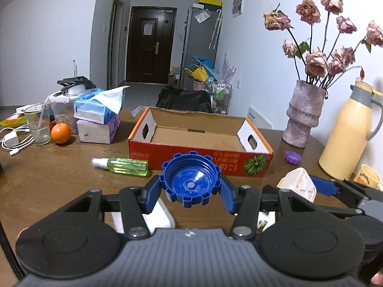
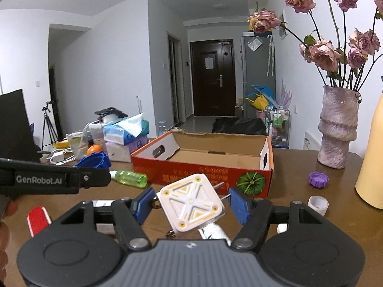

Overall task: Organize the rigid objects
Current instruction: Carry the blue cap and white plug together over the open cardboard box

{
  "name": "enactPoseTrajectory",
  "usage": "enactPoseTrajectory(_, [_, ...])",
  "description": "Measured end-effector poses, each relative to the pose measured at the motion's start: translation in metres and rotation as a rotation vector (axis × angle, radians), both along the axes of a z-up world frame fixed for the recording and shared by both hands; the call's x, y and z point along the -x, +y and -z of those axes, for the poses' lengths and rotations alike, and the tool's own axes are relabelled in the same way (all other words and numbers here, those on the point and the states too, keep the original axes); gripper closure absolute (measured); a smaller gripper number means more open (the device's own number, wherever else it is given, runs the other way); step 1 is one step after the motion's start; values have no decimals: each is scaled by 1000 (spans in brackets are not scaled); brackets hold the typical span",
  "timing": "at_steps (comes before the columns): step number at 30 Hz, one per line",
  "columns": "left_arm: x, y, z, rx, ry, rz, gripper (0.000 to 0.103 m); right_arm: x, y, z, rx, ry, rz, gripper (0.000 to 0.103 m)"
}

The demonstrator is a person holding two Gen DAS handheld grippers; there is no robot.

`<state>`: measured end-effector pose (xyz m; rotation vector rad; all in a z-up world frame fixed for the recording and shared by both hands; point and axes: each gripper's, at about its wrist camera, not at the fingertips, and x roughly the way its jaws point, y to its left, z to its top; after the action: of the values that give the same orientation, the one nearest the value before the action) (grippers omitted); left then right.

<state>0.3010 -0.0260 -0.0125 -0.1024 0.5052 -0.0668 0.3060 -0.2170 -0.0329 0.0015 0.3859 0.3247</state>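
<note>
My left gripper [image 1: 191, 189] is shut on a big blue notched lid [image 1: 191, 179] and holds it above the table, in front of the open red cardboard box [image 1: 198, 160]. My right gripper [image 2: 191, 205] is shut on a white square plug adapter [image 2: 191, 202] with yellow marks, also held in front of the box [image 2: 203, 174]. The adapter shows in the left wrist view [image 1: 298, 186] too, and the blue lid in the right wrist view [image 2: 94, 160]. The box looks empty inside.
A green spray bottle [image 1: 122, 165] lies left of the box. A purple cap [image 1: 292, 157] and a white cap [image 2: 318, 204] lie at the right. A vase of dried roses [image 1: 302, 114] and a yellow thermos [image 1: 347, 134] stand right. Tissue packs [image 1: 98, 119], glass [image 1: 38, 124] and orange [image 1: 60, 133] stand left.
</note>
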Motion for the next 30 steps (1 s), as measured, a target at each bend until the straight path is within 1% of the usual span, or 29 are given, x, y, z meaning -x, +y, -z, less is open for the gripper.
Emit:
enactPoseTrajectory(6, [-21,-5,-7,21,-28,-11,50,-21,0,-4,-2,-19,28,36])
enactPoseTrajectory(13, [-48,-10,-11,27,-46,-31,50,-49,-3,-6,-16,-29,59,36])
enactPoseTrajectory(17, [-64,-11,-11,30,-42,-44,50,-64,-5,-4,-23,-37,78,36])
enactPoseTrajectory(30, [-115,-12,-7,2,-45,-89,50,-123,-11,-3,-35,-54,133,36])
